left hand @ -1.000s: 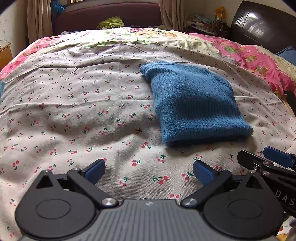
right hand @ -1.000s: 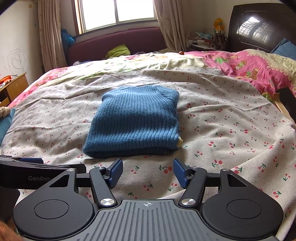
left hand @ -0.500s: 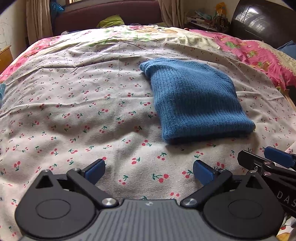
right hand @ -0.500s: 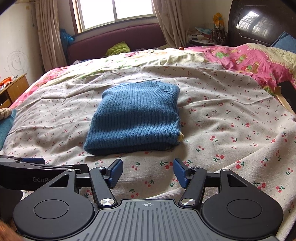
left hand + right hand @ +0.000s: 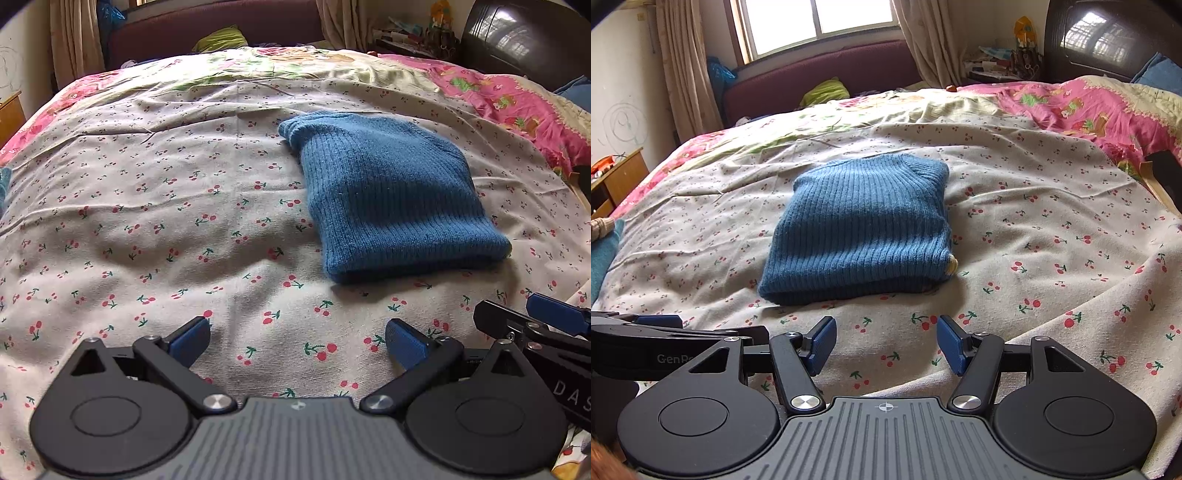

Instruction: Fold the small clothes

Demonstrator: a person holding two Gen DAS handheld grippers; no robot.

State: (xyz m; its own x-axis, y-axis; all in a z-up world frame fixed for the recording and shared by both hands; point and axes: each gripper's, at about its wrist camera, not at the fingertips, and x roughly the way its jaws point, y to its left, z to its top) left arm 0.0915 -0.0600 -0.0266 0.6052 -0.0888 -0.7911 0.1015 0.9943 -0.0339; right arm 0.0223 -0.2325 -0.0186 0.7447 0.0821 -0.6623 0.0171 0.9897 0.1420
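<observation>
Folded blue sweater (image 5: 860,229) lies mid-bed on the cherry-print sheet (image 5: 1052,229), just ahead of both claws. Left gripper (image 5: 297,341) gapes wide, empty; right gripper (image 5: 886,345) half-open, empty. Window (image 5: 816,22) beyond.

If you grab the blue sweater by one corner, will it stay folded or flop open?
The blue sweater is soft ribbed knit lying in loose layers, so it would probably sag and unfold. It looks thick, so likely a bit heavy for its size. Pushed, it would probably bunch up on the wrinkly cherry sheet rather than slide.
</observation>
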